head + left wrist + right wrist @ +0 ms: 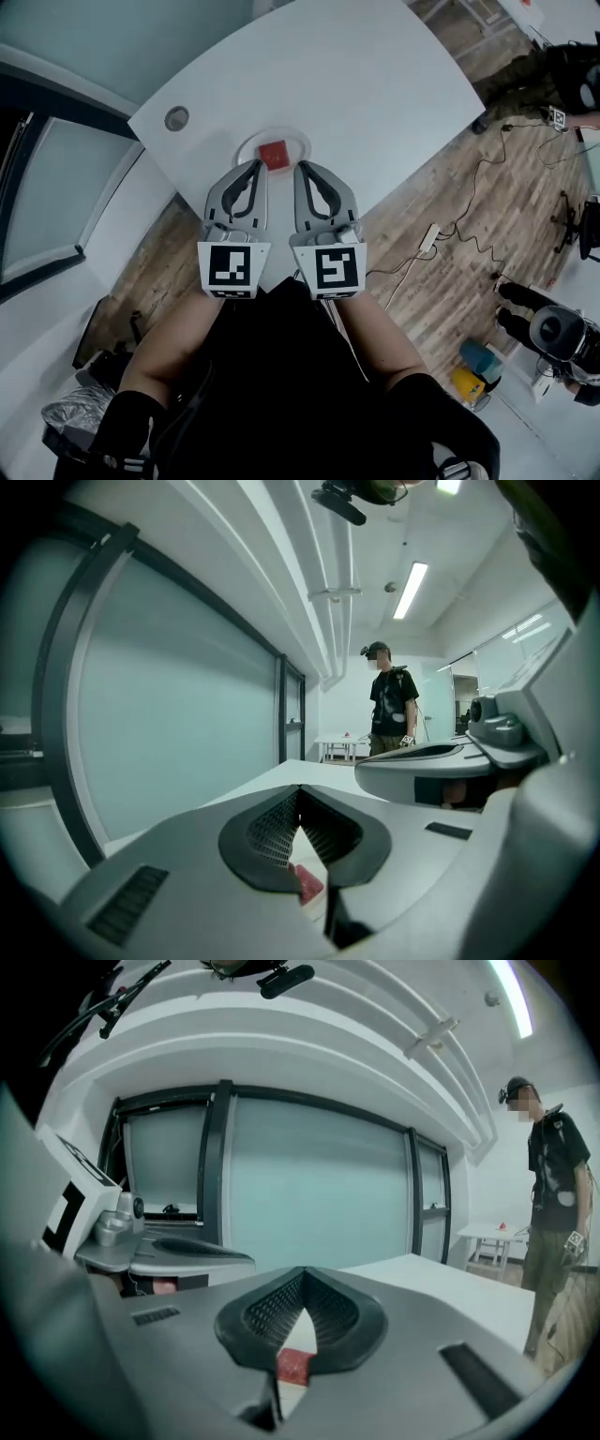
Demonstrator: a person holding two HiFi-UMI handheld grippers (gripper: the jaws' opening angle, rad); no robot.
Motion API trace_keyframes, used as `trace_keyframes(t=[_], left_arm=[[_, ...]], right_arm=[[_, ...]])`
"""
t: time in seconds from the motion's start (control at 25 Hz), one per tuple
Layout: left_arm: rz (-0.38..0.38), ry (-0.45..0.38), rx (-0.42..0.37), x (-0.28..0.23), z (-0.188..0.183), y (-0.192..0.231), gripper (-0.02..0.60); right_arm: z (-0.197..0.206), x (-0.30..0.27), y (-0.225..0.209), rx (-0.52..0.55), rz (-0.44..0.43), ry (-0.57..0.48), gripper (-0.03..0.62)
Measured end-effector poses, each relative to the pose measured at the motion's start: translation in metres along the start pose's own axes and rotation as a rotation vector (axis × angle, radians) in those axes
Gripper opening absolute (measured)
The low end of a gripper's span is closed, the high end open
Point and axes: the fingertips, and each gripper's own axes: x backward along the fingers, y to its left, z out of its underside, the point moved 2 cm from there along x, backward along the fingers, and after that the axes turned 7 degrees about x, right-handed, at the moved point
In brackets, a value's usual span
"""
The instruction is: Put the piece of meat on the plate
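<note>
Red and squarish, the piece of meat (274, 155) lies in the middle of the round white plate (302, 141), which sits near the near edge of the white surface (328, 84). Just on the near side of the plate, the left gripper (255, 167) and the right gripper (305, 169) are held side by side, tips pointing at the meat but apart from it. Each gripper view shows its fingers (267, 829) pressed together at the tips with nothing between them, the meat showing only through the gap below. Black-and-white marker cubes (232, 267) face the camera. Wooden floor (450, 281) spreads to the right, and a person (391, 710) stands far off.
</note>
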Motion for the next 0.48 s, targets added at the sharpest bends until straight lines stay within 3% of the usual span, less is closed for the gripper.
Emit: trace_keyframes(t=[0.48], left_arm=[[0.003, -0.19, -0.098, 0.089, -0.099, -0.085, 0.003]], right_arm=[[-0.105, 0.119, -0.008, 0.028, 0.031, -0.28, 0.003]])
